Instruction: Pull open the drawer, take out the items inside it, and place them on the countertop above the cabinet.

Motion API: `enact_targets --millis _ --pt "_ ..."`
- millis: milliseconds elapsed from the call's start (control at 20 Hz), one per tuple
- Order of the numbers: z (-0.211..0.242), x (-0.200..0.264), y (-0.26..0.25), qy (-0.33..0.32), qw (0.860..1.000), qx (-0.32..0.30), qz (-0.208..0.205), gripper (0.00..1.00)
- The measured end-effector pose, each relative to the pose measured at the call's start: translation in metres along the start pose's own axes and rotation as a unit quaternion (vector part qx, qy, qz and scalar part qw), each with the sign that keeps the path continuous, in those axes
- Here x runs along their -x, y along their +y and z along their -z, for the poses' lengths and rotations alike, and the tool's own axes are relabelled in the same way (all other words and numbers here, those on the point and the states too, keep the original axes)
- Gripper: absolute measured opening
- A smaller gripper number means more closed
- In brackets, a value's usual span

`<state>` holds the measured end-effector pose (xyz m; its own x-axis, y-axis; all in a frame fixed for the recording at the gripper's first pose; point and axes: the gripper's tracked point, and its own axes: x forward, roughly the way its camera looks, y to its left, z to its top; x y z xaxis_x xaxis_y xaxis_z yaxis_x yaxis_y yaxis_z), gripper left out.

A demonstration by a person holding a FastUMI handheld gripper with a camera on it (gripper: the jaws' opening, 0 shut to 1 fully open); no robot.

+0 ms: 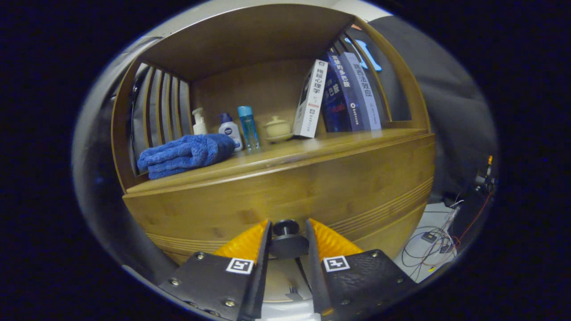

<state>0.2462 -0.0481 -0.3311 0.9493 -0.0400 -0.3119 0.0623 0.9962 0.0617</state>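
Closest to the lens, the gripper (287,232) has its jaws set either side of the drawer knob (287,238), a small dark round knob with a flanged base on the drawer front (285,196). The fingers look to be touching its sides, though whether they press firmly I cannot tell for certain; I judge them clenched on it. The drawer appears closed, its front flush with the cabinet, so the step in hand is the first one: seizing the knob. What comes next calls for a straight, level pull back along the fingers, without twisting, so the knob does not slip out.

The front is warm bamboo-like wood, smooth, with fine grooved lines low down. Above it runs the desk (312,149), carrying a plush folded blue towel (187,154), a pump bottle (199,121), a white bottle (230,130), a slim blue bottle (247,127), a pale lidded cup (277,128) and leaning books (339,96).
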Motion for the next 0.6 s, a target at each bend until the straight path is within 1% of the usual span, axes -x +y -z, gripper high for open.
enact_targets --millis 50,100,200,350,600 --pt "-0.010 0.008 -0.001 -0.017 1.000 0.010 0.000 0.43" --pt "-0.003 0.002 -0.003 -0.007 1.000 0.026 0.011 0.38" --pt "-0.002 0.004 -0.005 -0.010 0.999 0.038 0.030 0.32" --pt "-0.004 0.009 -0.008 -0.015 0.998 0.053 0.036 0.31" --pt "0.007 0.058 -0.013 -0.007 0.998 0.058 0.034 0.31"
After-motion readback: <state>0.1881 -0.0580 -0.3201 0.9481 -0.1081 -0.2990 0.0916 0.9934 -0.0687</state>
